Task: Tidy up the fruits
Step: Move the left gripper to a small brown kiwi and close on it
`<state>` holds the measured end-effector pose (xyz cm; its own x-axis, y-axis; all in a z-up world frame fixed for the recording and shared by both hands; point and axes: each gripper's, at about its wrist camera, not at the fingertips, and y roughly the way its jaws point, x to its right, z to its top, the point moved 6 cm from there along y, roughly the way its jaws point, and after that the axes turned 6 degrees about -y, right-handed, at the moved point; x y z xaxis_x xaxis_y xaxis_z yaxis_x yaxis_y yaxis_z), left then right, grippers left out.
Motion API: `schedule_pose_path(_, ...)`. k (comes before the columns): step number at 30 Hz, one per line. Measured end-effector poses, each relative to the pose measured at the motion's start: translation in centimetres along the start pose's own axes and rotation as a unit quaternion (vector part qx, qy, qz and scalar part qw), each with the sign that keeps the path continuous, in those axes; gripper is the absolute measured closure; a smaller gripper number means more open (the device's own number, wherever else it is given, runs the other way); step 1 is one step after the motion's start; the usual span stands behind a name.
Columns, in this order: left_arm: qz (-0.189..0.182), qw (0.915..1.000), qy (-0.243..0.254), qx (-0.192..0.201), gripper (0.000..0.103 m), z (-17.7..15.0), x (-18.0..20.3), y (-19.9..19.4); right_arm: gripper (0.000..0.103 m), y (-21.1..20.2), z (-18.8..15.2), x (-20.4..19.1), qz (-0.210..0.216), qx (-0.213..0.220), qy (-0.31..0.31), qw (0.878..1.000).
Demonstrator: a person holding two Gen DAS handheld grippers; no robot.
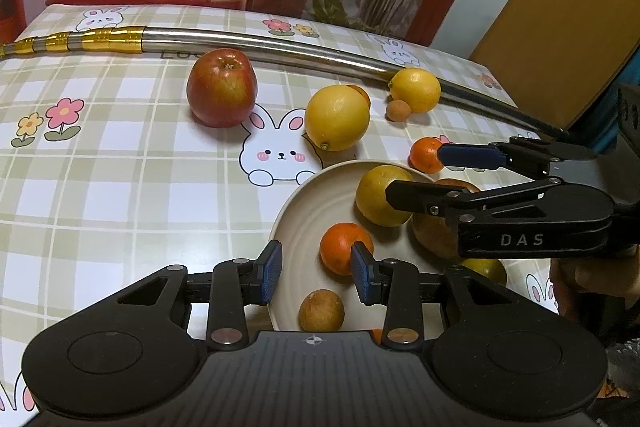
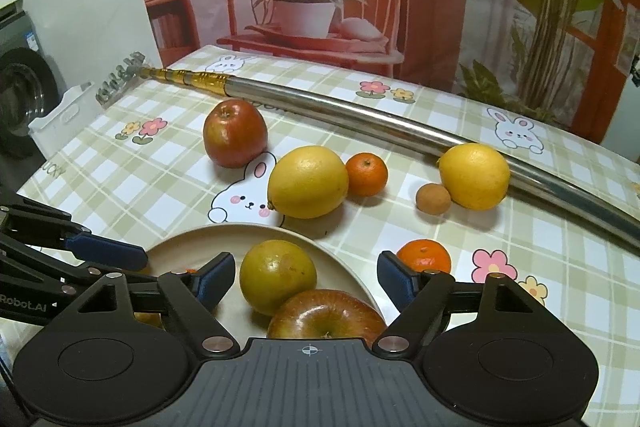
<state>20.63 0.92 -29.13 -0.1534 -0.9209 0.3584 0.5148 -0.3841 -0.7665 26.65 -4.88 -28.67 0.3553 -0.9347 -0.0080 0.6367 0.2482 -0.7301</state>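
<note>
Plate: a cream round plate (image 1: pixel 294 203) is set near the front of the checked tablecloth (image 1: pixel 120 187), and it is taken to be the collecting place.
Already in the plate: a yellow-green citrus (image 2: pixel 278 277), a red-yellow apple (image 2: pixel 326 315), a mandarin (image 1: pixel 346 247) and a small brown longan-like fruit (image 1: pixel 321 310) are seen in it (a further yellow fruit at the plate's near edge is mostly hidden by the right tool).
Left on the cloth: a red apple (image 2: pixel 235 133), a large lemon (image 2: pixel 308 181), a small mandarin (image 2: pixel 367 174) touching that lemon, a second lemon (image 2: pixel 475 175) resting against the steel pole (image 2: pixel 360 113), a small brown fruit (image 2: pixel 433 199) just beside it, and a mandarin (image 2: pixel 425 255) just outside the plate rim.
Left gripper (image 1: pixel 316 273): it is held spread over the plate, nothing being pinched; one pad lies against the plated mandarin.
Right gripper (image 2: pixel 306 277): it is held wide apart over the plate, with the yellow-green citrus lying between the pads but apparently not clamped.
Progress: roughly the halfway mark is judged to have been reached, six fruits being left to gather.
Likely next: the mandarin by the rim is judged the nearest candidate.
</note>
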Motion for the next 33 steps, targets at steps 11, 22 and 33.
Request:
schedule_pose_path(11,0.013,0.9993,0.017,0.032,0.063,2.7,0.1,-1.6,0.028,-2.3,1.4,2.2,-0.002,0.04,0.041,0.998)
schedule_pose_path(22,0.013,0.9975,0.034,0.06,0.063,7.2,0.5,-3.1,0.029,-4.6,1.8,7.8,-0.048,0.073,0.092,0.992)
schedule_pose_path(33,-0.028,0.997,0.07,0.016,0.064,9.7,4.1,1.5,0.032,-4.2,-0.1,11.5,-0.076,0.066,0.141,0.985)
